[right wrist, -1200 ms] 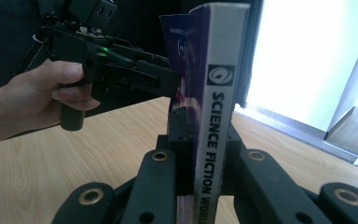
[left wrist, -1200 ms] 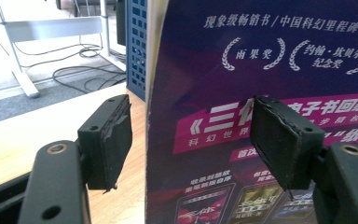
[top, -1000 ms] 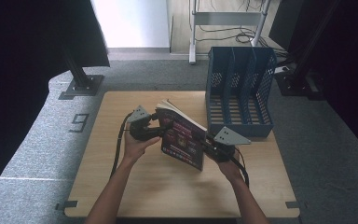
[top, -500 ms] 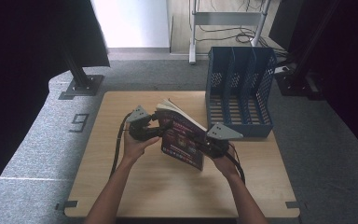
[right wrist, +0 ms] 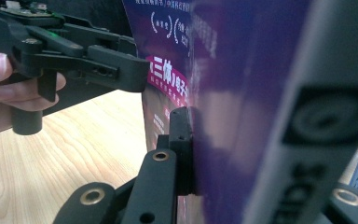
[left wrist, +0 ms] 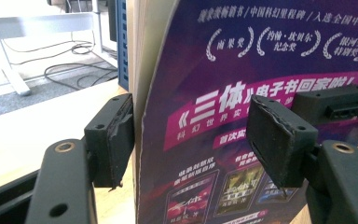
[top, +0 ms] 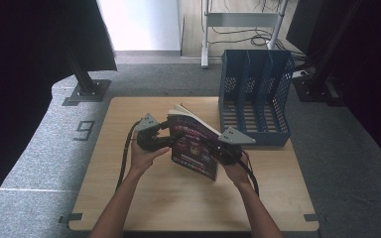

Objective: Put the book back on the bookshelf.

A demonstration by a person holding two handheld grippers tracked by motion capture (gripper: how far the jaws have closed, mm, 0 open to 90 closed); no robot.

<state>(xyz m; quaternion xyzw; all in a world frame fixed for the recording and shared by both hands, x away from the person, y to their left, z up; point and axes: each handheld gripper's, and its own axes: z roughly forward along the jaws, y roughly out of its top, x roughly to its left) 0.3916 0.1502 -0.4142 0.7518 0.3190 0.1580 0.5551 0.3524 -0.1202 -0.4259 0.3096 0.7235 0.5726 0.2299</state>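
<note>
1. left gripper (top: 171, 140) first: its jaws stand wide on either side of the book (top: 194, 147). one pad sits against the page edge, the other clear of the cover, so there's no squeeze from this side.
2. the book is in the middle, stood up on the table (top: 129, 198) between the two grippers, purple cover facing the person, just in front of the file rack (top: 255, 96).
3. right gripper (top: 217, 150): jaws clamped tight on the book's right edge, and in the right gripper view the pad (right wrist: 182, 149) is pressed flat to the cover.
4. risk, as i read it: one pinch on the edge carries the whole book. it could pivot or sag, and the loose pages may fan open since the left jaws aren't closed.
5. another risk: on the way to the rack, a corner could catch a divider and twist the book out of the grip.
6. count: one book, two grippers, one rack with three slots, one table.
</note>
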